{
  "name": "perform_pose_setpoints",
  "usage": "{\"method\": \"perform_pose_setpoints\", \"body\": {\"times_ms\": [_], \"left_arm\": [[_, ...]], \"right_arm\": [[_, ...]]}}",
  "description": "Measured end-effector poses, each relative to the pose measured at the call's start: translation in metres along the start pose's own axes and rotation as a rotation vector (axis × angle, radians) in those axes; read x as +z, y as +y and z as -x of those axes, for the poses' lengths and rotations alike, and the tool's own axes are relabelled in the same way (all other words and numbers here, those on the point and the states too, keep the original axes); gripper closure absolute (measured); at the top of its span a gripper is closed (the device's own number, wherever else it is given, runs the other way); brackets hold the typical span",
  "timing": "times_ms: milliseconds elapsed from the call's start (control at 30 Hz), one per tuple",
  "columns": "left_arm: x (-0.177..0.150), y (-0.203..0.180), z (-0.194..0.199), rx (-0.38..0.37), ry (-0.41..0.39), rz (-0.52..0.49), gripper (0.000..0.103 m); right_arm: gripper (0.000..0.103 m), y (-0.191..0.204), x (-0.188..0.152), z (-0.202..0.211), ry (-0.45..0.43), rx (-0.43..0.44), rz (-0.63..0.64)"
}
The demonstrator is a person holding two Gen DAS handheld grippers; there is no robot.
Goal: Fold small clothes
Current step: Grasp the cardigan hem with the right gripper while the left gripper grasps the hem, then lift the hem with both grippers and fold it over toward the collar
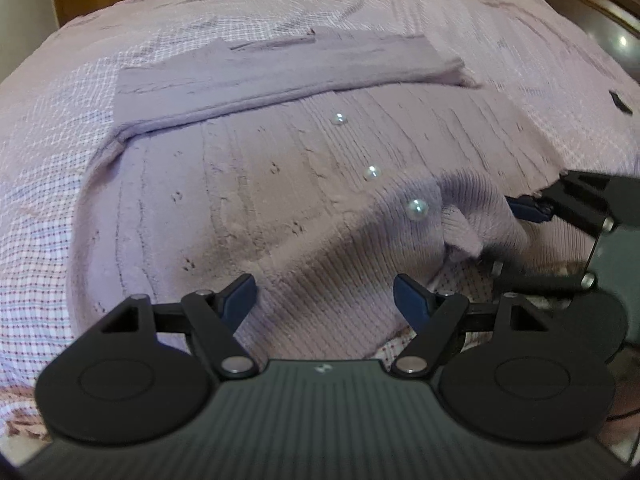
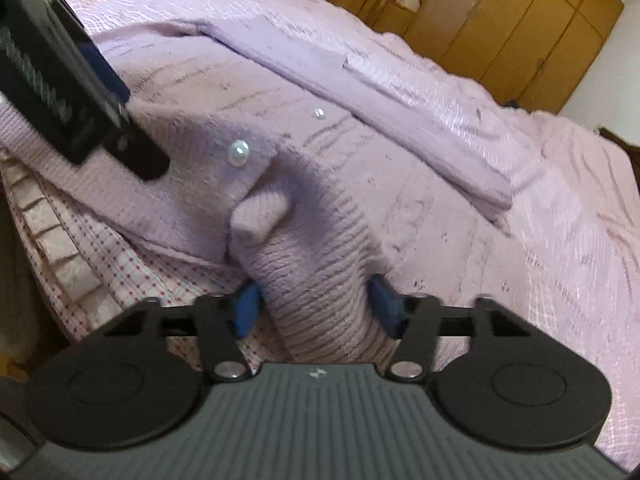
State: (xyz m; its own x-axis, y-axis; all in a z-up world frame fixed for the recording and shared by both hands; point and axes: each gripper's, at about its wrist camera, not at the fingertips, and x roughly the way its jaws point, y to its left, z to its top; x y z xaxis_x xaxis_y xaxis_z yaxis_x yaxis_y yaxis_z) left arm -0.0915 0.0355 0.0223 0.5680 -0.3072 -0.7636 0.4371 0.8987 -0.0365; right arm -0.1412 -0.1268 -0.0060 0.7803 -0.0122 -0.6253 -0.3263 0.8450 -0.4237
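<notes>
Three pearl buttons (image 1: 417,210) dot one lilac cardigan (image 1: 248,200) on the bed (image 1: 52,184); my left fingers (image 1: 324,300) spread open, my right fingers (image 2: 316,312) spread around its hem.

Dim, soft indoor light, slight motion blur, strong fisheye bending at edges, dark vignetted corners.

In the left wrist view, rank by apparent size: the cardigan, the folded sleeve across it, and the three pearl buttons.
1. cardigan
2. sleeve
3. Pearl buttons: nearest button looks biggest, then middle button, then far button. That is probably nearness to the camera, so I leave them unranked.
</notes>
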Motion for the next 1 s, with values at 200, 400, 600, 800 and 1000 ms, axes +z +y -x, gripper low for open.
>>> {"method": "perform_pose_setpoints", "body": {"times_ms": [200,400,600,800,1000], "left_arm": [[-0.001,-0.014,0.0,0.002,-0.02,-0.08,0.026],[-0.007,-0.031,-0.006,0.045,-0.031,-0.18,0.025],[-0.013,-0.045,-0.017,0.164,-0.054,-0.276,0.025],[-0.009,-0.042,-0.014,0.223,-0.12,-0.261,0.049],[0.003,-0.024,0.007,0.183,-0.191,-0.147,0.09]], "right_arm": [[0.095,-0.018,0.01,0.015,-0.118,-0.016,-0.103],[0.096,-0.047,0.031,0.022,-0.166,0.035,-0.239],[0.096,-0.051,0.036,0.028,-0.178,0.081,-0.326],[0.096,-0.055,0.035,0.032,-0.184,0.089,-0.351],[0.096,-0.057,0.032,0.035,-0.196,0.112,-0.376]]}}
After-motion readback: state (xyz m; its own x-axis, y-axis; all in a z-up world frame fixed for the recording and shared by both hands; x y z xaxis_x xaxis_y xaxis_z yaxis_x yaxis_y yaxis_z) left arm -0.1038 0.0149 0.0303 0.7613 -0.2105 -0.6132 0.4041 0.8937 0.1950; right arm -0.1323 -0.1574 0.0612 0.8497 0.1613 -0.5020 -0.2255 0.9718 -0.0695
